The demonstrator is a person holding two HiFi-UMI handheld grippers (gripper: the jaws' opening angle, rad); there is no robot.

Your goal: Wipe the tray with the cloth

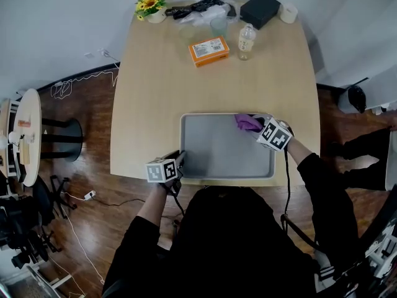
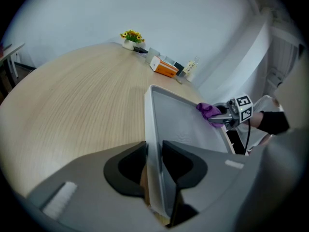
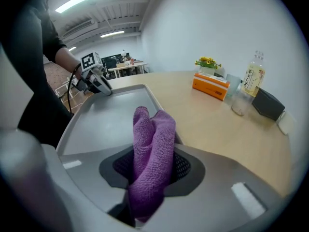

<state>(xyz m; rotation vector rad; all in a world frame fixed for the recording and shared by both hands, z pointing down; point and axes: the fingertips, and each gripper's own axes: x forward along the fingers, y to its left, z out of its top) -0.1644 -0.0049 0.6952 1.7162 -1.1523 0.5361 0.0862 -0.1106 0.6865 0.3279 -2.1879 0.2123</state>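
Cloth (image 3: 152,144), purple: pinched in closed right gripper (image 1: 258,128), at far right corner of tray (image 1: 217,157). Left gripper (image 2: 153,164): clamped on near-left rim.

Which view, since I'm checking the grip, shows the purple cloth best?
The right gripper view: the cloth fills the centre, pinched in the right tongs. The head view shows a small purple patch in the tray; the left gripper view, a distant scrap.

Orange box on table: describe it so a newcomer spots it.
On the light wooden table, look at the far end, beyond the grey metal tray. The flat orange rectangular box lies left of the clear plastic bottle, the only bright orange thing there.
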